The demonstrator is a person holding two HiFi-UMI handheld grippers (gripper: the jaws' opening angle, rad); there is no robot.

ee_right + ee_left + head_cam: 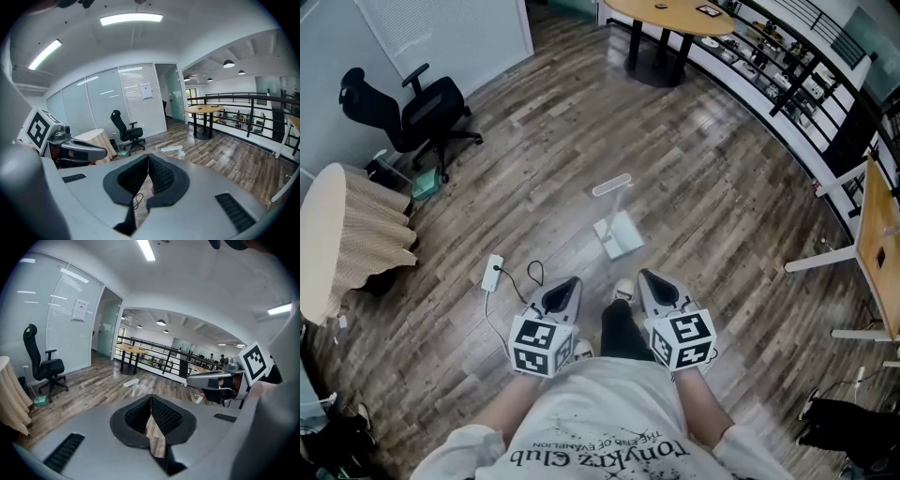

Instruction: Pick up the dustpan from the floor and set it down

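A white dustpan [618, 232] stands on the wooden floor ahead of me, its long handle [611, 185] pointing away. My left gripper [566, 286] and right gripper [652, 279] hang side by side in front of my body, well short of the pan and above the floor. Both have their jaws shut with nothing between them. In the left gripper view the dustpan [132, 385] shows small beyond the closed jaws [151, 397], and the right gripper [213, 379] is at the right. The right gripper view shows the dustpan [172, 150] past its closed jaws [148, 157].
A white power strip [492, 272] with a black cable lies on the floor left of the grippers. A black office chair [417, 111] and a cloth-draped round table [337, 234] stand at the left. A round wooden table [670, 14], a railing and a desk [877, 239] line the far and right sides.
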